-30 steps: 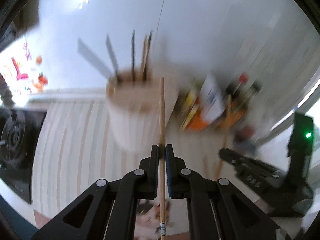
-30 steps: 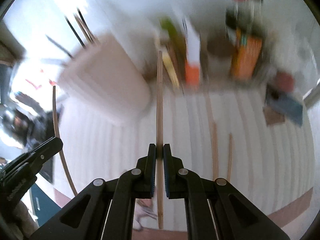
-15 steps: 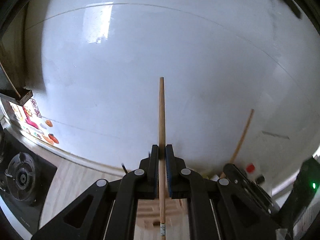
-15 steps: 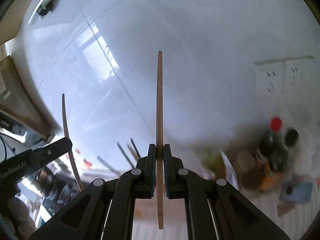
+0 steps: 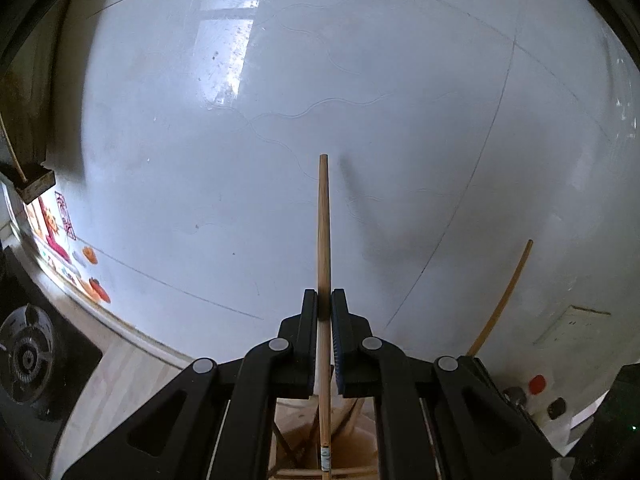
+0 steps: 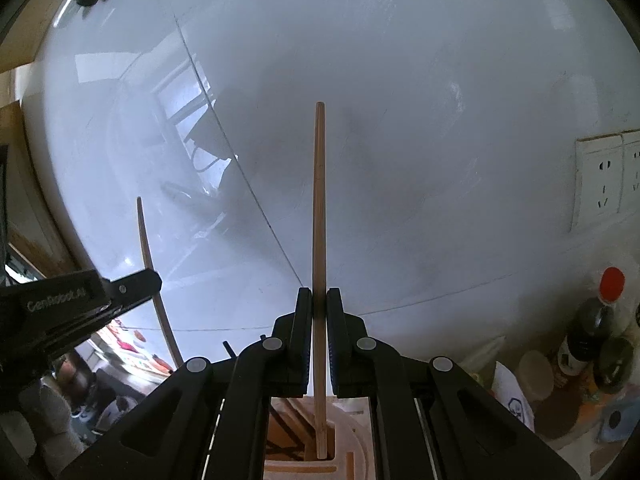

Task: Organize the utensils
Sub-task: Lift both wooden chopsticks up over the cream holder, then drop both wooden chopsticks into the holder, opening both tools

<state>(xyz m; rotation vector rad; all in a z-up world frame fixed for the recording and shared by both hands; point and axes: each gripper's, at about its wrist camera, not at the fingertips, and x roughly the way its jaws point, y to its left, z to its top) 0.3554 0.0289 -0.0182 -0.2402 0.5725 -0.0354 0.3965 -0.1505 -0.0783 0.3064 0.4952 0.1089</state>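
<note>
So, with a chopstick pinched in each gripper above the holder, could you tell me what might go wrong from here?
1. Both chopsticks, left and right, head for the same utensil holder, so the left gripper and right gripper could collide.
2. Sticks already inside the holder lie crossed, which may block a lowered tip.
3. Each stick is pinched narrowly, so a bump on the rim could pivot it.

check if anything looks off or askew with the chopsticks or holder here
Nothing stands out. Each tool grips one wooden chopstick, left and right, straight and upright above the utensil holder. The chopsticks' curve in the other tool's view is lens distortion.
</note>
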